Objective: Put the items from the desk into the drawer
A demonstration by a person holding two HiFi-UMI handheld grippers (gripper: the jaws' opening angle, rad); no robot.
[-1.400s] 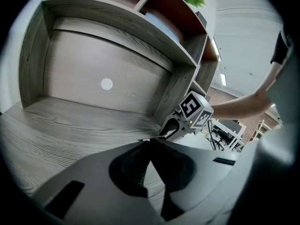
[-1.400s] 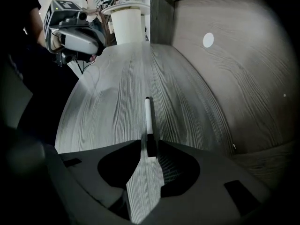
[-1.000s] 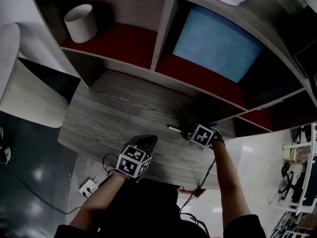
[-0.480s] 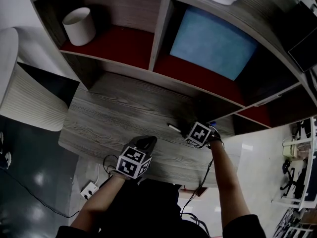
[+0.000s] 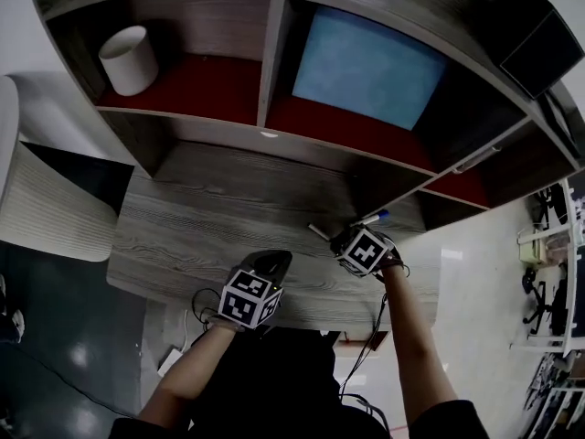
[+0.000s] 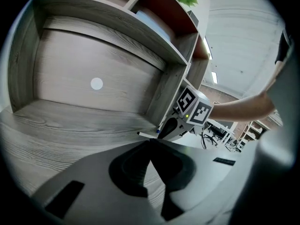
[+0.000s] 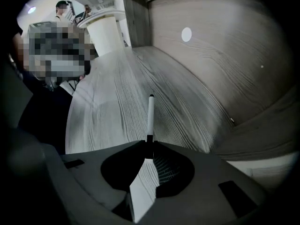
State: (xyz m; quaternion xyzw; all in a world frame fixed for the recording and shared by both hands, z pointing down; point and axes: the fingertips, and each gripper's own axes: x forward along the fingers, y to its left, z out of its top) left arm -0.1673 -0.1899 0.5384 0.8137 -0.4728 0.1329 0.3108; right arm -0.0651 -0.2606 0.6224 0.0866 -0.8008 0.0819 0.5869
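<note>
now one pen [image 7: 150, 116]: right claw [image 7: 149, 145] just closed, pinching it; left claw [image 6: 150, 142] pressed together, empty.

My bench [image 5: 210, 218] runs before the shelf unit [image 5: 271, 71]. A pot [image 5: 128, 59] stands in its left compartment. The pen [image 5: 320, 233] is toward the bench's right, my left tongs [image 5: 274, 260] near its front edge.
</note>
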